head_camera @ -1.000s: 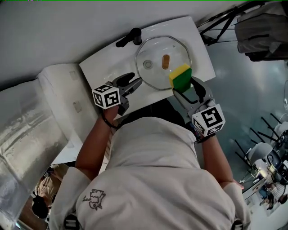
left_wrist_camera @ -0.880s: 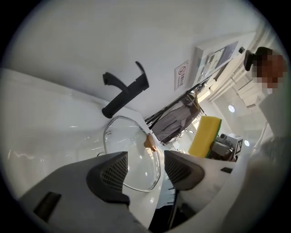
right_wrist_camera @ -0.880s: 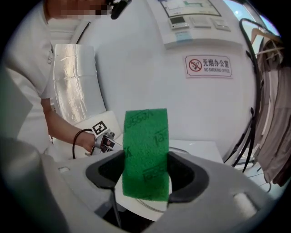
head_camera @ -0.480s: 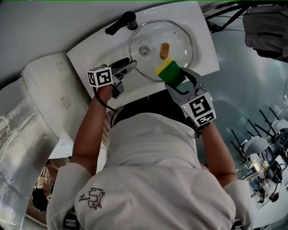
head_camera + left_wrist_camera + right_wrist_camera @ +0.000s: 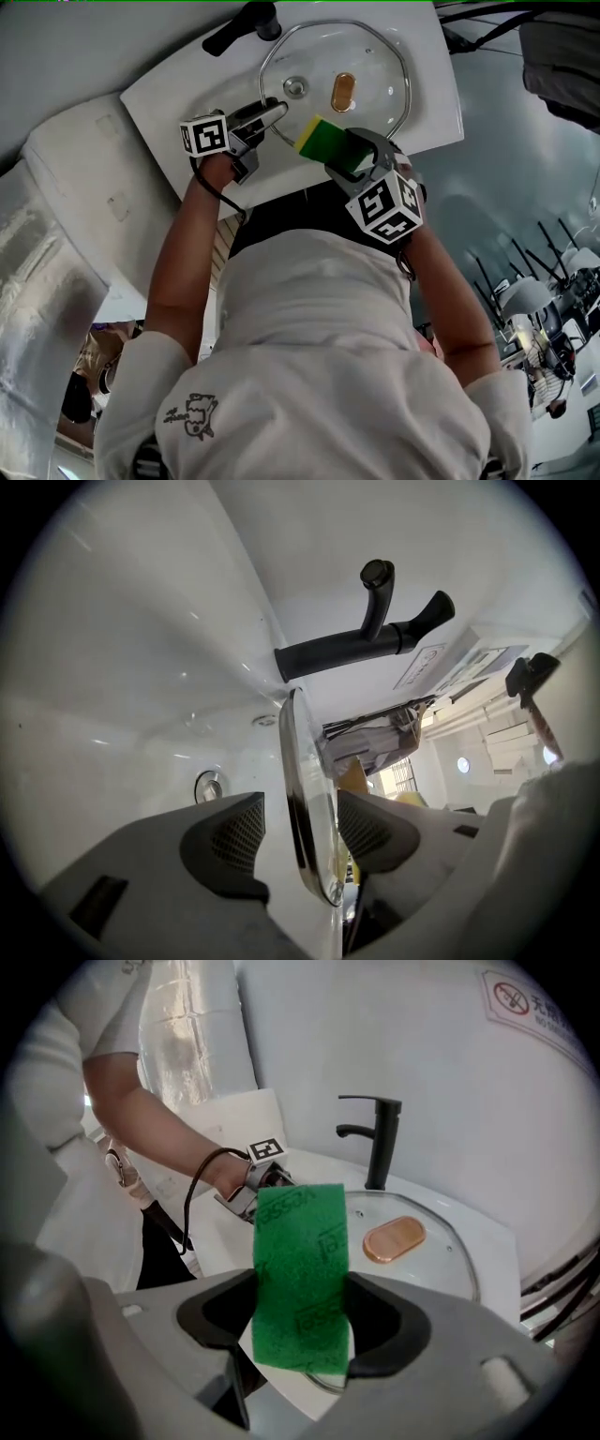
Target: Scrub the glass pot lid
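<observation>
Because the glass pot lid (image 5: 370, 89) is hard, smooth and easy to break, I think it should be held gently by its metal rim or its knob (image 5: 343, 91). In the head view it lies over the white sink (image 5: 169, 94), below the black tap (image 5: 239, 26). The left hand-held gripper (image 5: 269, 112) reaches out almost flat to the lid's left edge. The right hand-held gripper (image 5: 342, 152) tips down at the near edge, holding a green and yellow sponge (image 5: 321, 139). In the left gripper view the rim stands between the jaws. They have just been closing a little, but they are wide apart and a gap shows beside one pad, so the lid is not gripped yet. In the right gripper view the jaws squeeze the soft sponge close over the lid; I cannot tell if it touches.
</observation>
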